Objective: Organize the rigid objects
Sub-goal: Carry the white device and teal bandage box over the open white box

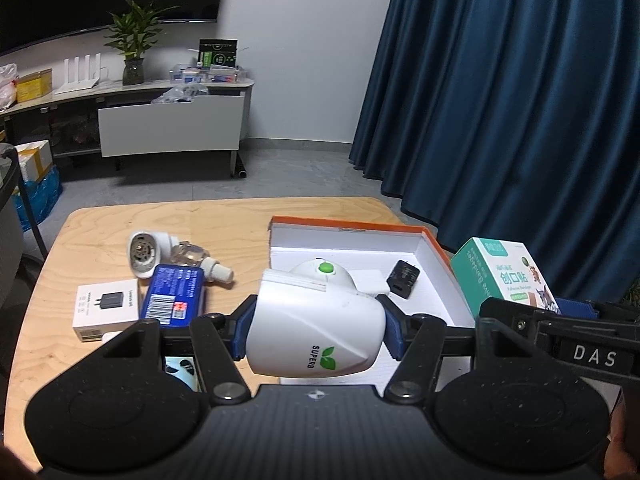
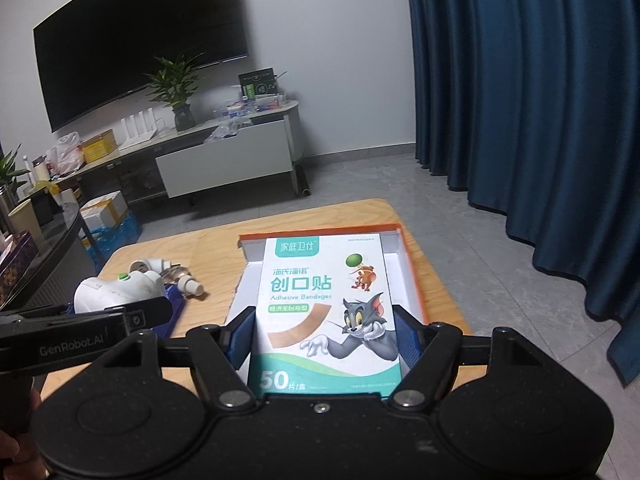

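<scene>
Superb device (image 1: pixel 316 320), white, sits clamped in the left gripper (image 1: pixel 316 326) above the near edge of the orange-rimmed tray (image 1: pixel 434 240), so lower it onto bare floor beside the black adapter (image 1: pixel 403 279). Right gripper (image 2: pixel 324 340) clamps the bandage box (image 2: pixel 324 308) over that tray; only the left view shows the adapter, probably hidden behind this box

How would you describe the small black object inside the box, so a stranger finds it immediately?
On the wooden table lies an open white tray with an orange rim. Near its far right corner sits a black charger plug, the only dark item inside.
</scene>
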The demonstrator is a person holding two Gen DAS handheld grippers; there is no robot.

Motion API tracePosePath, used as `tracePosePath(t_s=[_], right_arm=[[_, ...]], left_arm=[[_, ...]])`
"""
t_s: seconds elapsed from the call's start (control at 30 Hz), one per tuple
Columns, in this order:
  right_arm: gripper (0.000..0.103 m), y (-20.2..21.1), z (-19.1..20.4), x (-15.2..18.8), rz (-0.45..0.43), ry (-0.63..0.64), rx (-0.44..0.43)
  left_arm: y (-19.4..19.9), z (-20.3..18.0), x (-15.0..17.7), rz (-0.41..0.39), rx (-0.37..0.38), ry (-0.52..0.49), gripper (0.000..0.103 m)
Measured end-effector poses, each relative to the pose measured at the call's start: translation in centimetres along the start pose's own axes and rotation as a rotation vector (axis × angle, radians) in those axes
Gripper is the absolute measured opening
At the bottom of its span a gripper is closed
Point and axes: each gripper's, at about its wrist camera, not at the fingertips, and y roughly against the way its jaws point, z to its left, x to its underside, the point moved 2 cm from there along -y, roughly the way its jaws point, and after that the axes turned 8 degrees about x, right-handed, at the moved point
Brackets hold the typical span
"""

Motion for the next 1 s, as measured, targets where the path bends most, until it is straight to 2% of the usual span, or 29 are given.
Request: tracePosePath(t_s=[1.0], right_arm=[[0.084,-1.4,-1.7,-0.3,-0.009,-0.057,0.05]], left_arm=[[-3.4,-2.7,-0.2,0.035,0.055,-0.067,0.062]])
